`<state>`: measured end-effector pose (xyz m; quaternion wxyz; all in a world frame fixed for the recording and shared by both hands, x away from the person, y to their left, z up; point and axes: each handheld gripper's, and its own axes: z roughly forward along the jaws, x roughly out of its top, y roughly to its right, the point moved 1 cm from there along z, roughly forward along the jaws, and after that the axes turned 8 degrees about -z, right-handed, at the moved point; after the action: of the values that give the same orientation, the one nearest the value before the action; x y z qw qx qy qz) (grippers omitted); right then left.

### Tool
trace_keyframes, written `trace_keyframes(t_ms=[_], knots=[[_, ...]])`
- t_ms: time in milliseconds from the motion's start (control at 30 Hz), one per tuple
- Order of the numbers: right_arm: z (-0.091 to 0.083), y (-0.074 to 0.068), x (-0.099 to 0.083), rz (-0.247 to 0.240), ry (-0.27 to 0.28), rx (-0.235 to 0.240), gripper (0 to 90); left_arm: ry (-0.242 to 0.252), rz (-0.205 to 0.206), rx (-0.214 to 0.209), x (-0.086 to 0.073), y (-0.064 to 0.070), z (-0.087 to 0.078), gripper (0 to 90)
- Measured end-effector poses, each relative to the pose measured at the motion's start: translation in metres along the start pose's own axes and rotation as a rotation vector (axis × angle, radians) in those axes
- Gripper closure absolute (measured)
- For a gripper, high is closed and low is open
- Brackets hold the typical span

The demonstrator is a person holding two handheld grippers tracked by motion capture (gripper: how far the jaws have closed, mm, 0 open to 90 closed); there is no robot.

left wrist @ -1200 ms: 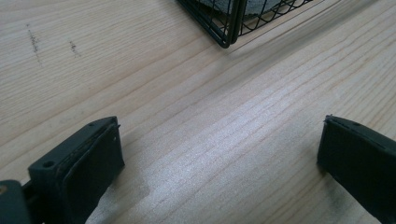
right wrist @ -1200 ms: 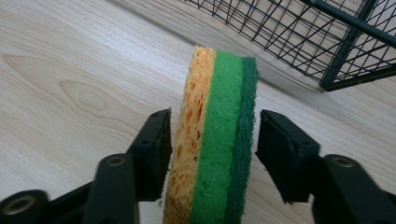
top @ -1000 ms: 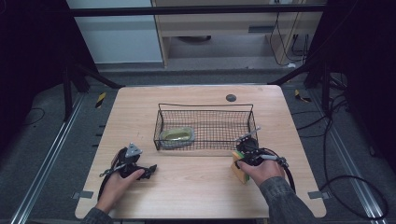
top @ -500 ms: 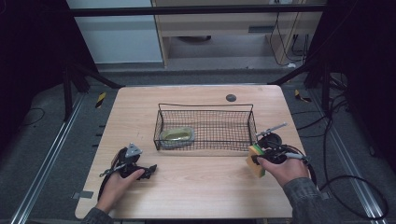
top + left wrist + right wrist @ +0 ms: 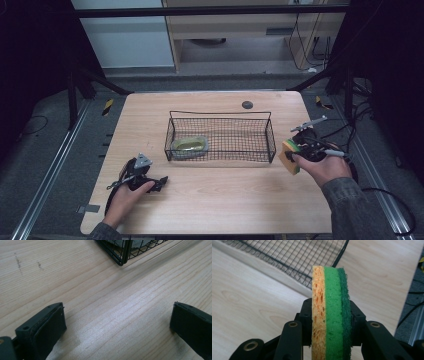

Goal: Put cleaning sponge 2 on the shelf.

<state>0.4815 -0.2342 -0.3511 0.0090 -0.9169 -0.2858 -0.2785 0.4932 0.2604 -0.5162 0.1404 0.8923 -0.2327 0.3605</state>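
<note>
My right gripper [image 5: 294,155] is shut on a sponge [image 5: 289,156] with yellow, light green and dark green layers, held on edge just right of the wire basket [image 5: 270,131]. In the right gripper view the sponge [image 5: 329,315] stands upright between the jaws, with the basket [image 5: 294,260] behind it. My left gripper [image 5: 159,183] rests on the table near the front left, open with nothing between its fingers [image 5: 47,327]. The basket's corner [image 5: 122,252] shows ahead of it. A greenish dish-like object [image 5: 189,146] lies in the basket's left end.
A wooden table [image 5: 220,200] carries everything. A small dark round disc [image 5: 247,104] lies behind the basket. Cables [image 5: 380,192] trail off the table's right edge. A metal frame and dark floor surround the table.
My right gripper has carried the sponge to the right, from the basket's front right corner to beside its right end. The left gripper has stayed put.
</note>
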Motion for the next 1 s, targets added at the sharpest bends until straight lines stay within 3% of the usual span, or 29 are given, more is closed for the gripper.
trace_keyframes(t_ms=[567,1000], knots=[[-0.011,0.046,0.052,0.014,0.071,-0.069,64.9,-0.004,0.001,0.006,0.001,0.000,0.000,0.0],[-0.007,0.051,0.086,-0.005,0.098,-0.091,65.0,-0.002,-0.001,0.007,0.001,-0.001,0.001,0.0]])
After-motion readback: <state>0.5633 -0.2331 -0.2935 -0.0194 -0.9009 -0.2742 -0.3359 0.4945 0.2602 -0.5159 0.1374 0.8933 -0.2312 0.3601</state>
